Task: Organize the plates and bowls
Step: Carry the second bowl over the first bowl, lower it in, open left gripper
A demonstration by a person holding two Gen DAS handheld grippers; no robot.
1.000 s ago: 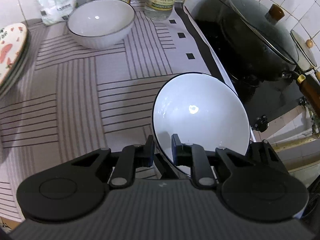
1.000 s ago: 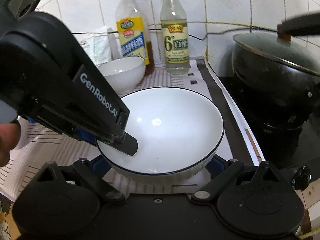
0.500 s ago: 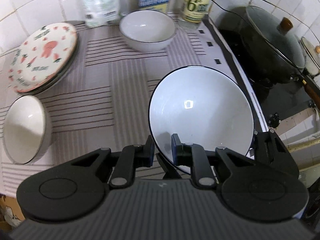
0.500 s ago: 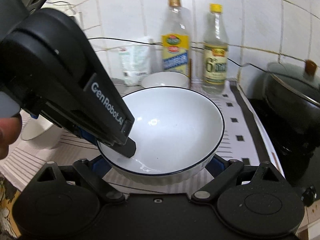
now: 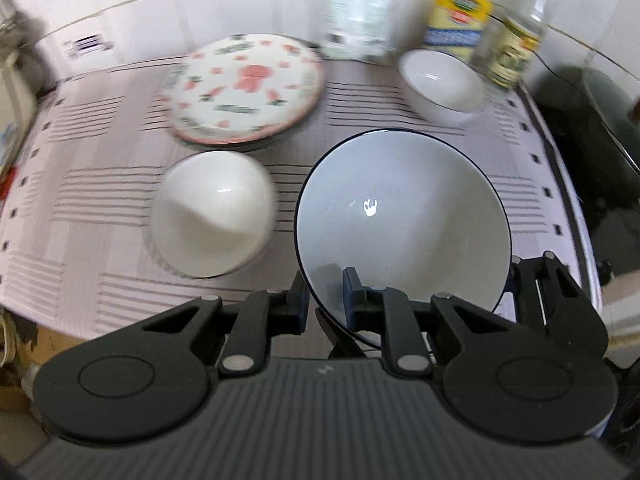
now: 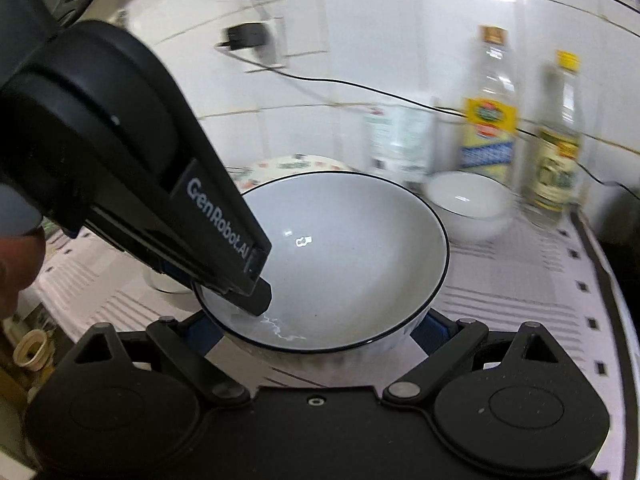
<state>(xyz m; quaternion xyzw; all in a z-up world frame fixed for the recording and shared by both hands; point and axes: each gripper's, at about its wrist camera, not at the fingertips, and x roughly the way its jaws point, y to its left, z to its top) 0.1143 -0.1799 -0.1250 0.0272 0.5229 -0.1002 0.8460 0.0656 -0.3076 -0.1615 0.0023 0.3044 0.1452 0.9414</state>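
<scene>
The left gripper (image 5: 325, 300) is pinched onto the near rim of the big bowl (image 5: 404, 220), one finger inside and one outside, and the bowl rides tilted above the striped mat (image 5: 80, 184). Only the right wrist view shows the second hold: the right gripper (image 6: 316, 326) has its fingers spread wide and cradling the bowl's (image 6: 340, 252) outer wall on both sides, with the left gripper's body (image 6: 132, 168) slanting in from the upper left across that rim. Only the left view shows the spread below: a white bowl (image 5: 212, 216) just left of the carried one, and a flowered plate stack (image 5: 248, 88) behind it. A second ago neither was ahead of the left camera, the plates only at its left edge; the view has swung leftward, away from the black pot (image 5: 600, 132), and the wall plug (image 6: 244, 38) has come into the right view. At the back stand another white bowl (image 5: 442, 84), a white bag (image 5: 356, 20), a yellow-labelled bottle (image 6: 490, 120) and a clear bottle (image 6: 558, 140). The surroundings are smeared with motion blur.
</scene>
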